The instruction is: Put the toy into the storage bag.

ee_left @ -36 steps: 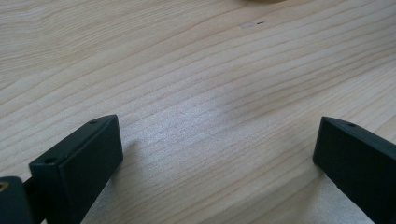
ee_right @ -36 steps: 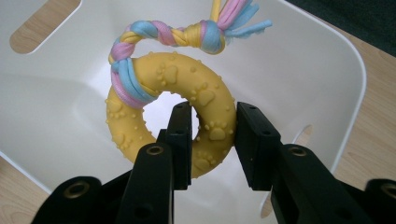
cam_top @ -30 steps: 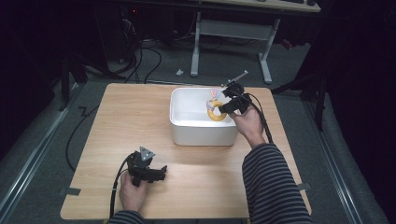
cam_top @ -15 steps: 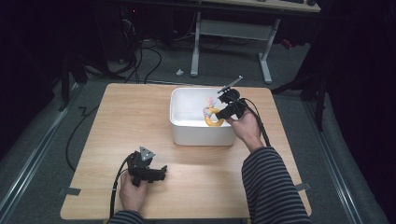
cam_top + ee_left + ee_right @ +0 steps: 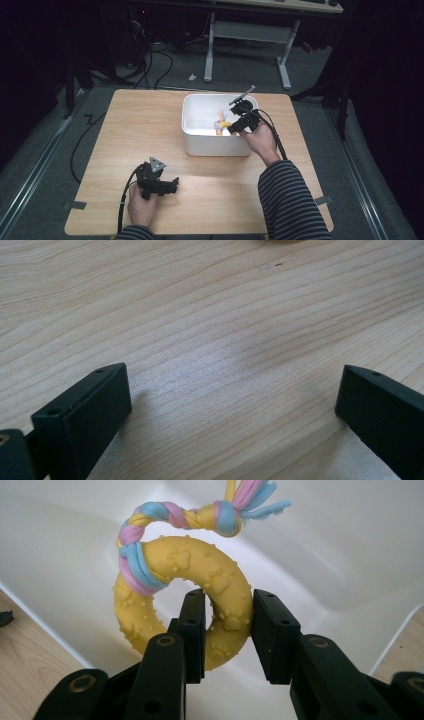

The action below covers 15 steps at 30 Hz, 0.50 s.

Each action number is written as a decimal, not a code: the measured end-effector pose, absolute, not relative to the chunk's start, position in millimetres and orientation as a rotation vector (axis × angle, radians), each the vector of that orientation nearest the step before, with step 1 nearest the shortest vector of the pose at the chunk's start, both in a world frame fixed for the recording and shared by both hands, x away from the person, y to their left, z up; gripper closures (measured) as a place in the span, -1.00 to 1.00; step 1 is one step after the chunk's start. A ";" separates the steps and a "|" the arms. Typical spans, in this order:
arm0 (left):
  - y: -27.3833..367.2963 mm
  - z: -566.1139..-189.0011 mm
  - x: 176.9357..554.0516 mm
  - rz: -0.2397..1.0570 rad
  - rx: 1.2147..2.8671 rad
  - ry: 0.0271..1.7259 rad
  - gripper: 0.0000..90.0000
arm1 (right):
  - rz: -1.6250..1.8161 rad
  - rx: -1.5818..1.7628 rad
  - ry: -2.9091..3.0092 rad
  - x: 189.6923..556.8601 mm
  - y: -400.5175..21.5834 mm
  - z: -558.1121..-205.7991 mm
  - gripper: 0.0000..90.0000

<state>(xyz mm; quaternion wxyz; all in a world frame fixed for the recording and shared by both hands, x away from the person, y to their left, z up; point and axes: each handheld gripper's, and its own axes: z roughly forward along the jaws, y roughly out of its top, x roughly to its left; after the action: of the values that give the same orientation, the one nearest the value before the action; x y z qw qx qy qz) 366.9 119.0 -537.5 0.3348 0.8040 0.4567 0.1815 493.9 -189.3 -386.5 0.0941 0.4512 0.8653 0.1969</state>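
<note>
High view shows a pale wooden table [image 5: 150,130] on grey carpet in a dim room, cables and a desk frame behind it; a white tub [image 5: 197,131] sits right of centre. Over the tub the right gripper [image 5: 227,630] pinches a yellow ring toy [image 5: 190,560], held upright above the tub's floor, its braided rope tail [image 5: 200,516] trailing up and away from the jaws; the left gripper [image 5: 232,390] rests on the table near the front edge, jaws spread.
</note>
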 end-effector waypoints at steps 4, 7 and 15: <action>118.9 -537.5 366.8 0.472 2.097 1.193 -0.96 | 0.591 1.351 2.566 492.7 -189.0 -387.5 0.52; 118.9 -537.4 366.8 0.473 2.098 1.192 -0.96 | 0.592 1.354 2.567 492.4 -189.6 -387.3 0.51; 118.9 -537.4 366.8 0.473 2.098 1.193 -0.96 | 0.656 1.346 2.541 491.7 -192.1 -383.5 0.22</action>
<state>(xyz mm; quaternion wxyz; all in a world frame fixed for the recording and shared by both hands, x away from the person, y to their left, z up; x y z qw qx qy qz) 366.8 118.9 -537.4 0.3348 0.8038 0.4570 0.1812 491.7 -192.1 -383.5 0.0960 0.4544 0.8575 0.2214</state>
